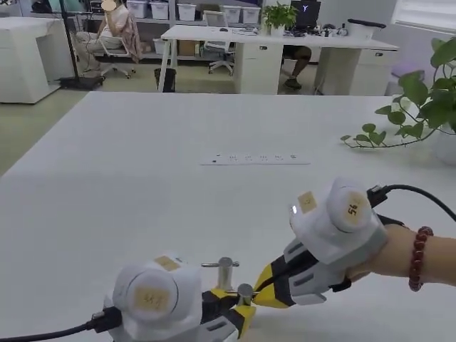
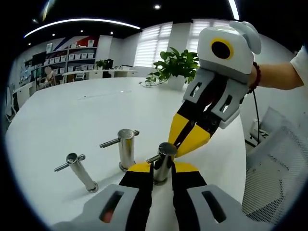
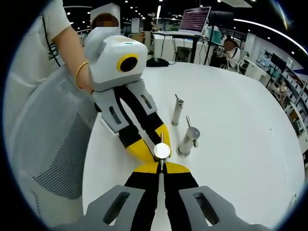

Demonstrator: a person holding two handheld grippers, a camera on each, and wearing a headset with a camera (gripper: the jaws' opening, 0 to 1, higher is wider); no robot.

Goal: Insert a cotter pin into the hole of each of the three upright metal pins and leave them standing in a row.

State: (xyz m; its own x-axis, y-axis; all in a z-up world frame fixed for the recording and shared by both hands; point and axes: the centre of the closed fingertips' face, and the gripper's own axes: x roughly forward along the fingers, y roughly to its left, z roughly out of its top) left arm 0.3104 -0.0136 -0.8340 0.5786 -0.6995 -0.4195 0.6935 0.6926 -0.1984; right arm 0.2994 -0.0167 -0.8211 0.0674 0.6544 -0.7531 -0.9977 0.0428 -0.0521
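1. The left gripper view gives us the best look at the lineup. Three metal pins stand on the white table [image 2: 72, 115] in a rough row: far pin [image 2: 79, 171], middle pin [image 2: 126, 150] and near pin [image 2: 163, 162].
2. Same view: the far pin's cotter [image 2: 62, 166] and the middle pin's cotter [image 2: 110, 142] each sit crosswise through the head. The far pin looks tilted here, but we can't tell whether that's just the fisheye.
3. The left gripper [image 2: 162, 169] is clamped on the near pin's shaft, with one yellow tip on each side. A short stub of the third cotter pin [image 2: 152, 158] pokes out of that pin's head.
4. The right gripper [image 3: 161, 168] shows best in its own view. Its jaws are pinched together on the third cotter pin, right up against the near pin's round top. We don't get that pinch from the left gripper view, where it just comes in from the upper right with its tips touching the pin head.
5. The head view sees less. There we can make out the near pin between the two sets of yellow tips and, just behind it, one pin with its cotter through it. A leafy plant [image 1: 420, 107] sits at the table's right edge.
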